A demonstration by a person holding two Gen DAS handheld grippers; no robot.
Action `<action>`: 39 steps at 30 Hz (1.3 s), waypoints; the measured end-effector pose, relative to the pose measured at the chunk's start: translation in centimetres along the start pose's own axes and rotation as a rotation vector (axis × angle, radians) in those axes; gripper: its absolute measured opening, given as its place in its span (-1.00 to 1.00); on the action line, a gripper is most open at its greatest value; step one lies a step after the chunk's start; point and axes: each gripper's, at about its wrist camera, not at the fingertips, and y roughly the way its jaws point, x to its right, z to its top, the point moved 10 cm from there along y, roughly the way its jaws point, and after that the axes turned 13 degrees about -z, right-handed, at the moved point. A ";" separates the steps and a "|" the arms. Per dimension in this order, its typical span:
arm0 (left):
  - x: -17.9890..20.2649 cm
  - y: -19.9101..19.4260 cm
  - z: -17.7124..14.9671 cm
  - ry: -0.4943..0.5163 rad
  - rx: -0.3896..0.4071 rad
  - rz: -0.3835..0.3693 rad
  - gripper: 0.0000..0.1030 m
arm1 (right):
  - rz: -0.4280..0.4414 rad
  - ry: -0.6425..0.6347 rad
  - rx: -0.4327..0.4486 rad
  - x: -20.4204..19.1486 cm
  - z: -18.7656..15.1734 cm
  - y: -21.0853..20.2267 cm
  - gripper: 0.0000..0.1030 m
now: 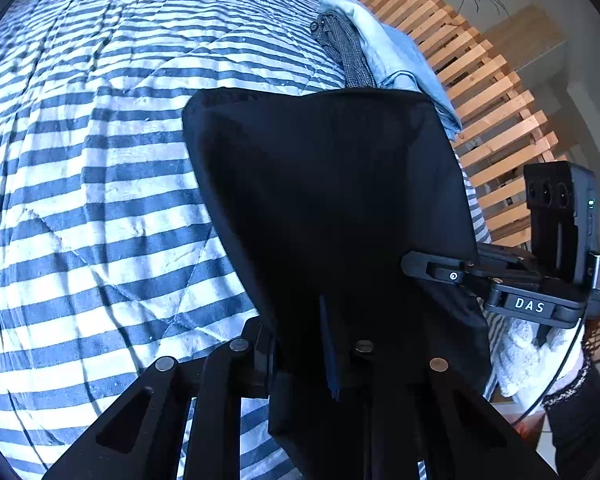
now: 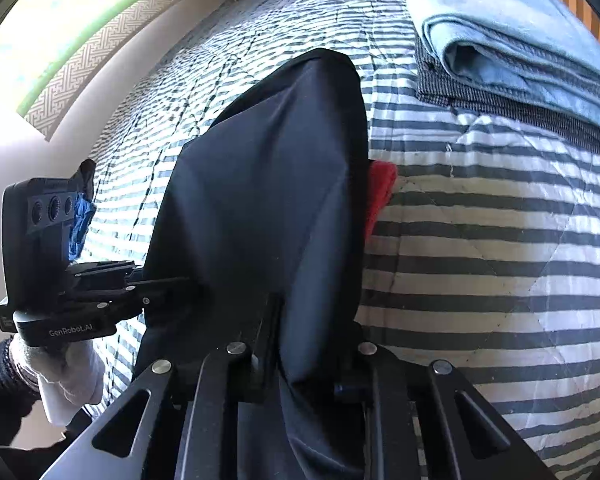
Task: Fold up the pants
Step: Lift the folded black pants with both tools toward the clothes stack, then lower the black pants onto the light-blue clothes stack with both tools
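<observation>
Black pants [image 1: 332, 184] hang bunched over a blue-and-white striped quilt [image 1: 100, 200]. In the left wrist view the cloth drapes over my own fingers and hides them. At its right edge my right gripper [image 1: 414, 267] pinches the fabric, held by a white-gloved hand [image 1: 528, 340]. The right wrist view shows the same pants [image 2: 260, 200] covering that gripper's fingers. There my left gripper [image 2: 180, 280] bites into the cloth's left edge. Both are shut on the pants.
A folded pile [image 2: 500, 32], light blue on top of grey check, lies at the far right of the quilt [image 2: 480, 260]. A red cloth [image 2: 382, 188] peeks out beside the pants. A wooden slatted frame [image 1: 480, 80] borders the bed, and a blue cloth [image 2: 82, 216] lies behind the left gripper.
</observation>
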 end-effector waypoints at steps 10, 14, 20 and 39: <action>-0.5 0.7 -0.1 0.008 -0.019 0.021 -0.65 | -0.005 0.007 -0.071 1.6 -1.2 1.5 0.07; -0.6 0.8 0.0 0.002 -0.019 0.035 -0.65 | 0.009 -0.004 -0.036 -0.1 -1.1 1.9 -0.35; 1.5 -0.5 1.0 0.017 0.001 0.023 -0.71 | 0.021 0.004 0.052 -1.1 0.0 -1.7 -0.78; 16.5 -1.1 19.9 0.268 0.133 -0.023 -0.71 | -0.123 0.109 0.357 6.1 13.0 -16.1 -0.79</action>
